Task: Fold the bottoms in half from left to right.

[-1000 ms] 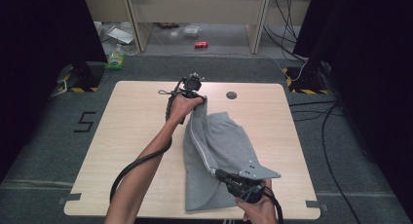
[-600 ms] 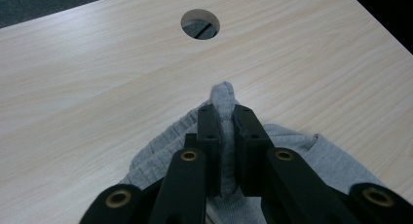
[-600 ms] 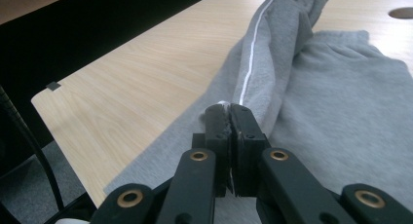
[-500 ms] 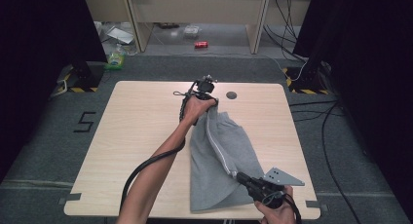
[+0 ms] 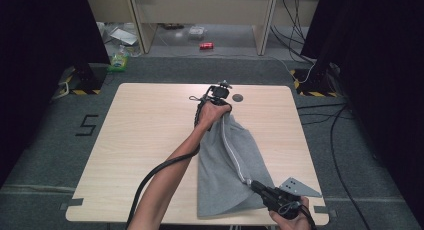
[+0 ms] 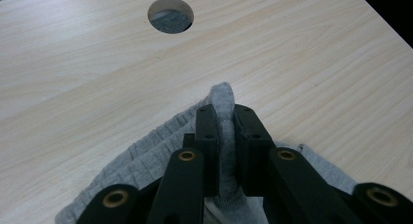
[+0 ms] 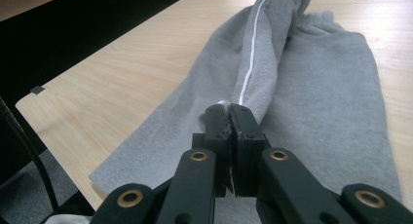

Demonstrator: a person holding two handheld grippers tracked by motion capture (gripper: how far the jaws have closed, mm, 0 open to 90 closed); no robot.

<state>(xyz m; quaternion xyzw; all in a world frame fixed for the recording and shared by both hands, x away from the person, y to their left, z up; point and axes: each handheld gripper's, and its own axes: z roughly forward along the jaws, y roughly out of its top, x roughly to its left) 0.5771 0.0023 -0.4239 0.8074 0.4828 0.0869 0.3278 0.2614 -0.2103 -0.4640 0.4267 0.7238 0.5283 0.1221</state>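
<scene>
A grey garment [image 5: 227, 162] with a white side stripe lies stretched on the wooden table [image 5: 150, 140], running from the far middle to the near right edge. My left gripper [image 5: 223, 106] is shut on its far end, with a fold of ribbed grey cloth [image 6: 223, 107] pinched between the jaws. At the near end my right gripper [image 5: 252, 183] is shut on the striped edge [image 7: 225, 106] of the grey garment [image 7: 311, 92]. The cloth between the two grippers is lifted into a taut ridge along the white stripe [image 7: 251, 63].
A round cable hole [image 5: 237, 97] sits in the table just beyond the left gripper, and the same cable hole [image 6: 170, 14] lies ahead of its jaws. Cables [image 5: 345, 155] trail on the floor at right. A red can [image 5: 206, 46] and clutter lie beyond the table.
Both grippers have moved to the right with the garment. The left gripper went farther across the table toward the hole, and the cloth between them has been pulled longer and tauter.
</scene>
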